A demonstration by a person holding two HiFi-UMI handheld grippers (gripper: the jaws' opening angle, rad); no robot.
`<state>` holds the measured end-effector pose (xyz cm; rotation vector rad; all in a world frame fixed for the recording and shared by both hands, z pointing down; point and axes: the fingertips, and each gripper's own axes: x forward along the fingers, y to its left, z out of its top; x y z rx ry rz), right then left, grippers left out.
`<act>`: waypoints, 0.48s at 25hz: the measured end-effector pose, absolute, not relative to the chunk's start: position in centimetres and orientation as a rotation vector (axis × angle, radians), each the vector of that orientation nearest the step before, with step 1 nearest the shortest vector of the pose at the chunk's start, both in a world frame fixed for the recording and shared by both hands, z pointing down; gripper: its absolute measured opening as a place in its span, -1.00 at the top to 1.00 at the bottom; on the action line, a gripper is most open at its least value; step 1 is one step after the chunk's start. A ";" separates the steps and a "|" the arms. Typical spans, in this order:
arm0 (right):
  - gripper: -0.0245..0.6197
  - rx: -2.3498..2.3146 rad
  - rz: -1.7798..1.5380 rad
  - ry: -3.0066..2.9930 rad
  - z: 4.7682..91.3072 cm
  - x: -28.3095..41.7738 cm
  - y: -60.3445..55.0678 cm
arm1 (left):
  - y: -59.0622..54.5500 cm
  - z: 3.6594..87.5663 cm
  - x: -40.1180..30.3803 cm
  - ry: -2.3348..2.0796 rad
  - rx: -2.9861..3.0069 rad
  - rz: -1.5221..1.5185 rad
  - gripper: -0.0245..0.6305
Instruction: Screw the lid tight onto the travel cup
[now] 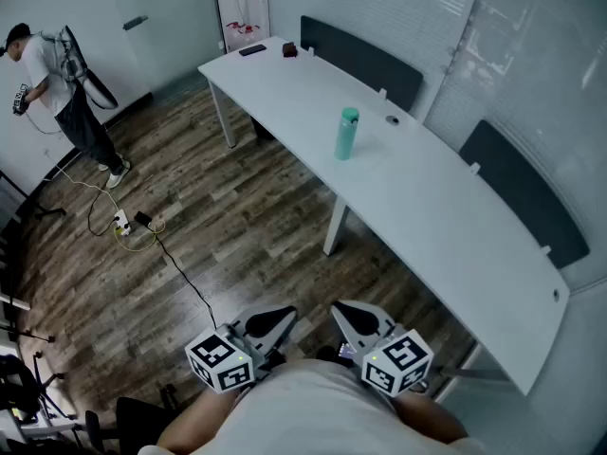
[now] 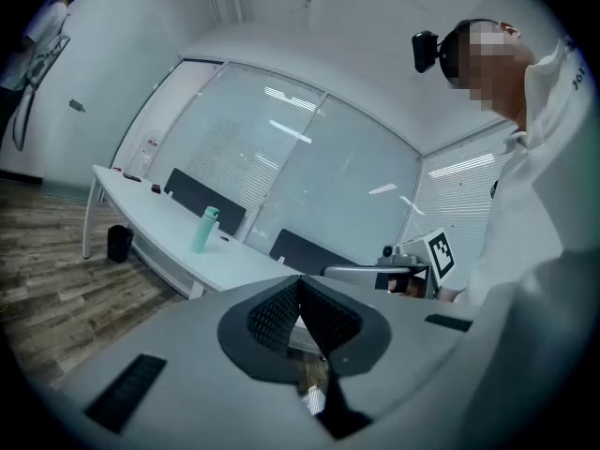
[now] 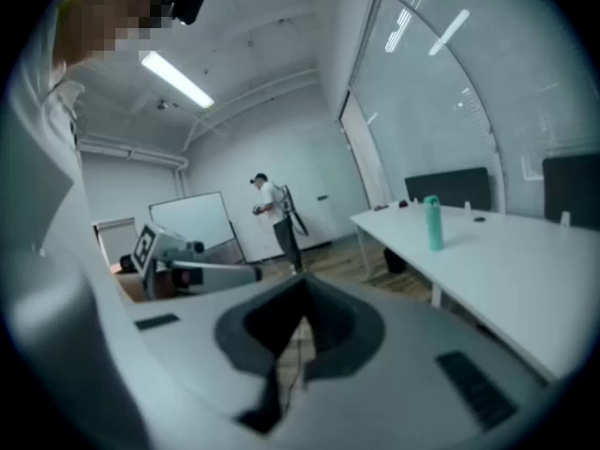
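Note:
The teal travel cup (image 1: 347, 133) stands upright on the long white table (image 1: 446, 216), with its lid on top. It also shows far off as the cup (image 2: 204, 229) in the left gripper view and as the cup (image 3: 432, 221) in the right gripper view. My left gripper (image 1: 273, 322) and right gripper (image 1: 357, 318) are held close to my body over the wooden floor, well short of the table. The left gripper (image 2: 300, 293) is shut with nothing between its jaws, and so is the right gripper (image 3: 302, 312).
A small dark round thing (image 1: 393, 119) lies on the table behind the cup, and dark items (image 1: 252, 50) sit at its far end. Dark chair backs (image 1: 365, 60) line the far side. A person (image 1: 66, 83) stands at the far left by floor cables (image 1: 123, 224).

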<state>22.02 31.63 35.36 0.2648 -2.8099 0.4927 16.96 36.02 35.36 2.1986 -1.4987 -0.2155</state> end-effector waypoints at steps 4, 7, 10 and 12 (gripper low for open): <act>0.88 0.278 0.495 -2.813 35.5 22.2 31.4 | 35.8 35.3 16.9 -1.501 2.189 -0.220 0.85; 0.88 0.289 0.493 -2.817 35.5 22.5 31.2 | 35.7 35.4 17.1 -1.493 2.189 -0.226 0.86; 0.88 0.283 0.502 -2.810 35.7 22.8 31.2 | 35.6 35.5 17.4 -1.484 2.187 -0.225 0.85; 0.88 0.250 0.535 -2.801 36.0 22.7 31.4 | 35.5 35.6 17.5 -1.479 2.183 -0.226 0.85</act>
